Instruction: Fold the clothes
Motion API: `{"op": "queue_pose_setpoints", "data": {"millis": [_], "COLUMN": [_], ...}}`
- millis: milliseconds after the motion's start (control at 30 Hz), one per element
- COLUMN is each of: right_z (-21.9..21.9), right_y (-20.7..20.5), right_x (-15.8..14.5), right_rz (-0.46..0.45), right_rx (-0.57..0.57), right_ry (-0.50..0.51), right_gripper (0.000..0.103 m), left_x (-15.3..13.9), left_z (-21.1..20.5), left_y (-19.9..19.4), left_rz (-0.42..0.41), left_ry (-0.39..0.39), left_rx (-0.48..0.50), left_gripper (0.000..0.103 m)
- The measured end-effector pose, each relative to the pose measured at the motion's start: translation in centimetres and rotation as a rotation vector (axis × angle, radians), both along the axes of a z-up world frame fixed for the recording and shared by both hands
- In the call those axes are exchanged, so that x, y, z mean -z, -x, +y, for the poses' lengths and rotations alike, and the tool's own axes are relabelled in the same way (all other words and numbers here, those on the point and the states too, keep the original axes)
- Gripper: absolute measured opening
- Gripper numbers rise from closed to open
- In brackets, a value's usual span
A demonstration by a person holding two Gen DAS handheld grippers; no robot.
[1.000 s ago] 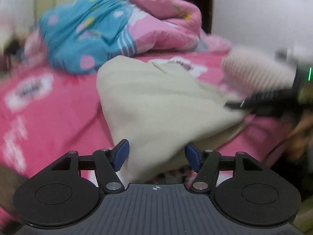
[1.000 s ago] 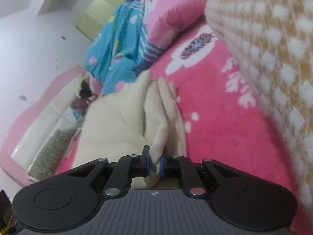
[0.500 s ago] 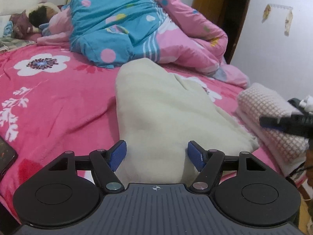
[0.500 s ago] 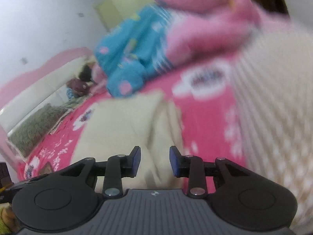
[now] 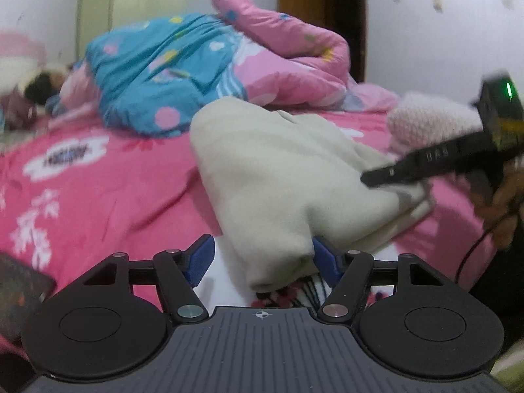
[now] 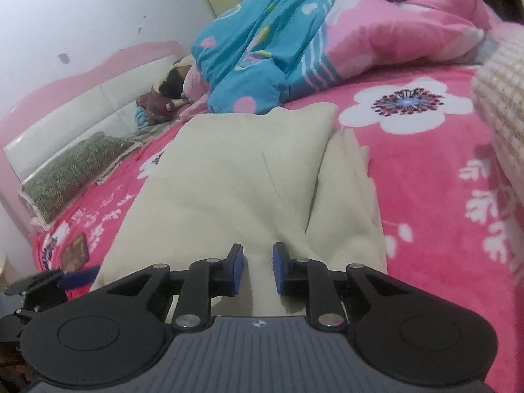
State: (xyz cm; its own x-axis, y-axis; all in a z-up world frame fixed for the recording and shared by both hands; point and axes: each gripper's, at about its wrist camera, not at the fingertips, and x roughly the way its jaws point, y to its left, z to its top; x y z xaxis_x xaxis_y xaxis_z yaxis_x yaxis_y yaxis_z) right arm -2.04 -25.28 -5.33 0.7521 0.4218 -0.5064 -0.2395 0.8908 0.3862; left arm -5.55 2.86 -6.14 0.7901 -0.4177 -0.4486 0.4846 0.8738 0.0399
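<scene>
Cream garment (image 5: 281, 177) folded on the pink bedspread (image 5: 108, 180), near the blue-and-pink duvet (image 6: 294, 42). Left gripper (image 5: 262, 258) wide open around its near corner. Right gripper (image 6: 258, 271) parted over its edge, clamping nothing.

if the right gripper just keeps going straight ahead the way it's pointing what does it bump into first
Most likely the cream garment. The right gripper is open, with that cloth already lying between and ahead of it; the blue and pink quilt sits farther back.
</scene>
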Motion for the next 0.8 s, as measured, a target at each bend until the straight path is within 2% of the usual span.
{"op": "queue_pose_setpoints", "data": {"millis": [33, 333, 400, 533, 700, 800], "right_z": [-0.1, 0.0, 0.0, 0.1, 0.1, 0.1], "right_y": [0.1, 0.2, 0.2, 0.3, 0.4, 0.2], "right_x": [0.0, -0.3, -0.3, -0.2, -0.1, -0.3], "right_rz": [0.005, 0.008, 0.008, -0.001, -0.016, -0.008], "right_rx": [0.003, 0.009, 0.011, 0.010, 0.015, 0.005], "right_ry": [-0.003, 0.011, 0.010, 0.017, 0.015, 0.023], "right_gripper": [0.020, 0.020, 0.020, 0.020, 0.020, 0.020], "left_x": [0.1, 0.7, 0.8, 1.3, 1.6, 0.4], "left_z": [-0.1, 0.4, 0.4, 2.1, 5.1, 7.7], "left_y": [0.0, -0.4, -0.4, -0.2, 0.3, 0.8], "left_rz": [-0.008, 0.032, 0.031, 0.103, 0.183, 0.224], "left_ry": [-0.014, 0.023, 0.025, 0.080, 0.188, 0.334], "left_rx": [0.002, -0.048, -0.080, -0.174, -0.237, -0.218], "left_gripper": [0.066, 0.059, 0.060, 0.060, 0.055, 0.057]}}
